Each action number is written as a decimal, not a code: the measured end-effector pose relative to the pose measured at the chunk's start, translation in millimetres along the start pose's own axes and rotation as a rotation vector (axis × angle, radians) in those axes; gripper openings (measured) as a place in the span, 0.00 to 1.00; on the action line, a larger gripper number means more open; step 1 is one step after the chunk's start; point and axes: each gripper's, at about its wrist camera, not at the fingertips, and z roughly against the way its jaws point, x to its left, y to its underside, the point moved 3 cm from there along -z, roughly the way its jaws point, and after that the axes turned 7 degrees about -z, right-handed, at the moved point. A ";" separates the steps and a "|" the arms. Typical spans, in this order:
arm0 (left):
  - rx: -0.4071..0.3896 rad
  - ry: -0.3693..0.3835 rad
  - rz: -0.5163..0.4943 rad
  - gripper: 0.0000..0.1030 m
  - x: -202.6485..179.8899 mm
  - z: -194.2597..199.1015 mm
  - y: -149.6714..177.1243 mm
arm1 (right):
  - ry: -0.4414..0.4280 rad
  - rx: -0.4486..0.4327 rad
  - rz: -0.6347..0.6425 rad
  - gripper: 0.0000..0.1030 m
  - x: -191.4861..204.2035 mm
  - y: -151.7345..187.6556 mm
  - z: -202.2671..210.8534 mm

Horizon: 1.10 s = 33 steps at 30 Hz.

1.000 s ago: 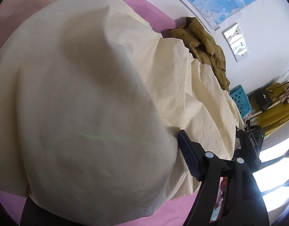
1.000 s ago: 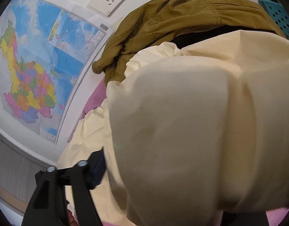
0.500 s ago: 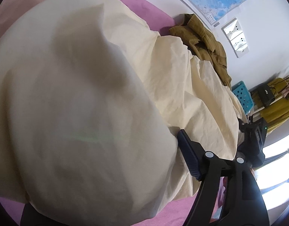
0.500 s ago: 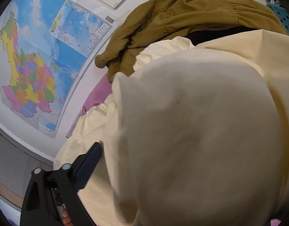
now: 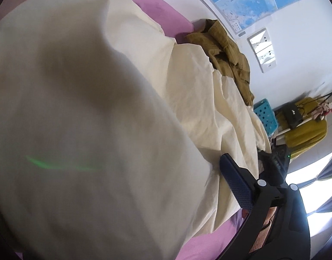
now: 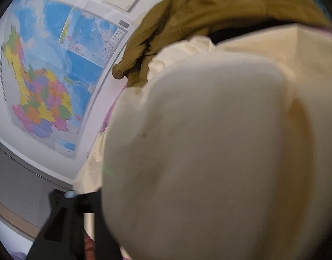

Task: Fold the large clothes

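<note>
While the cream cloth covers both lenses, left gripper is opening wide and right gripper is closing; its grip is hidden. Cloth could slip toward jacket at 1 o'clock.

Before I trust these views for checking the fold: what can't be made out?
- Left wrist: cream garment covers one finger of the left gripper; grip unclear.
- Right wrist: blurred, cream fabric hides the right gripper.
- Olive jacket: partly hidden behind cream fabric, cut off by the edge.
</note>
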 end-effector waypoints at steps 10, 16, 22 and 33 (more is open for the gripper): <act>0.001 -0.057 -0.001 0.42 -1.7 11.0 -4.3 | 0.001 -0.018 0.099 0.19 29.3 7.7 16.1; -0.021 -0.061 -0.048 0.33 -16.2 24.7 -6.6 | -0.025 -0.046 0.190 0.15 61.7 14.7 37.8; -0.058 -0.081 -0.127 0.30 -38.0 39.8 -8.2 | -0.071 -0.066 0.270 0.14 92.5 23.5 56.6; -0.156 -0.075 -0.226 0.29 -63.2 78.8 -13.8 | -0.130 -0.091 0.342 0.13 126.5 30.8 74.5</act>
